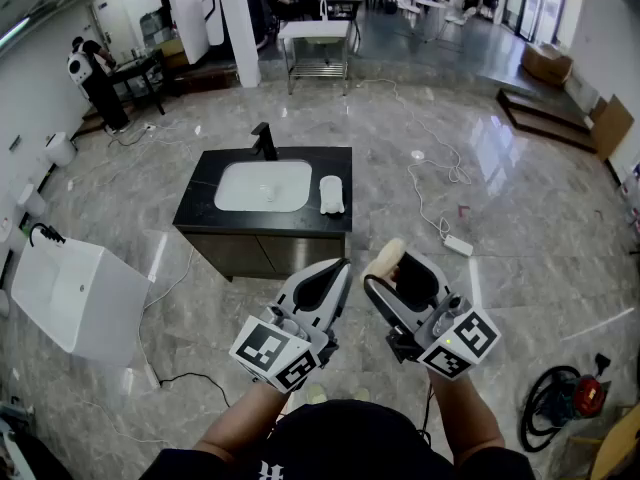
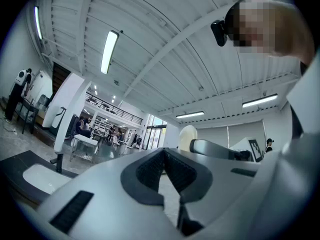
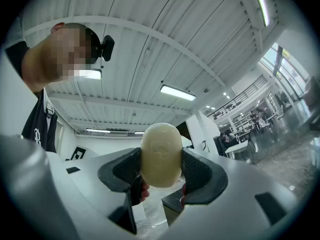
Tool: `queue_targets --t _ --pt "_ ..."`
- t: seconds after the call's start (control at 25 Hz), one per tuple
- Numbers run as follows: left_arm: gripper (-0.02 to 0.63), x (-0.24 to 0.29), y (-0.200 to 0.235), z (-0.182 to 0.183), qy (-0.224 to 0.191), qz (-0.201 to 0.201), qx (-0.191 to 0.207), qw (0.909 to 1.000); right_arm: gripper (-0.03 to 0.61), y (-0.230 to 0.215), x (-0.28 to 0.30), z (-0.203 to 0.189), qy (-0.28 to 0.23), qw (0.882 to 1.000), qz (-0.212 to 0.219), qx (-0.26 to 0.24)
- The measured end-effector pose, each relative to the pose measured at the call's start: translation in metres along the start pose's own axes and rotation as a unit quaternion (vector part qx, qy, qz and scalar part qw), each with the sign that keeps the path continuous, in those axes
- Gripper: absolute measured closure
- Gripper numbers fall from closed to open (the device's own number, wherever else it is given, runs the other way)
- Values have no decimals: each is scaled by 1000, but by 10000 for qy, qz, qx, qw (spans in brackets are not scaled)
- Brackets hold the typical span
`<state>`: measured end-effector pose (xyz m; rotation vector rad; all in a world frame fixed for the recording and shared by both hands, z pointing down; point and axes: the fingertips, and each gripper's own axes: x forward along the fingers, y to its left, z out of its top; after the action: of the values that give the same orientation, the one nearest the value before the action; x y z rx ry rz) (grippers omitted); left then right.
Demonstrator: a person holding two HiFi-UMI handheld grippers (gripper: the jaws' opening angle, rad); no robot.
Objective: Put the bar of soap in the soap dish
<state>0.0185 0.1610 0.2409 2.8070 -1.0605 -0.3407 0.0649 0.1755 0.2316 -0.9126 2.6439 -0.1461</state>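
A pale cream bar of soap (image 3: 161, 154) stands upright between the black pads (image 3: 126, 171) of my right gripper (image 3: 161, 160), which is shut on it. In the head view the soap (image 1: 385, 259) sticks out at that gripper's (image 1: 392, 268) tip, held in the air well short of the vanity. My left gripper (image 1: 338, 273) is beside it with its jaws together and nothing in them (image 2: 164, 154). The white soap dish (image 1: 332, 195) lies on the black counter (image 1: 198, 196), just right of the white basin (image 1: 262, 185) and black faucet (image 1: 265, 140).
The vanity stands alone on a glossy marble floor. A white tub-like fixture (image 1: 70, 293) sits at the left. A power strip (image 1: 457, 245) with its cable lies right of the vanity, and a coiled hose (image 1: 556, 400) at the lower right. A metal table (image 1: 318, 40) stands behind.
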Motion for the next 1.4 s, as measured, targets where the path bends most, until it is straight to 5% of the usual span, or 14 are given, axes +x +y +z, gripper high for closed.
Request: queue_targets --t 1.4 --pt "606 -2 -4 -9 9 325 120 9994 321 -6 -8 -8 274 9994 -154 -169"
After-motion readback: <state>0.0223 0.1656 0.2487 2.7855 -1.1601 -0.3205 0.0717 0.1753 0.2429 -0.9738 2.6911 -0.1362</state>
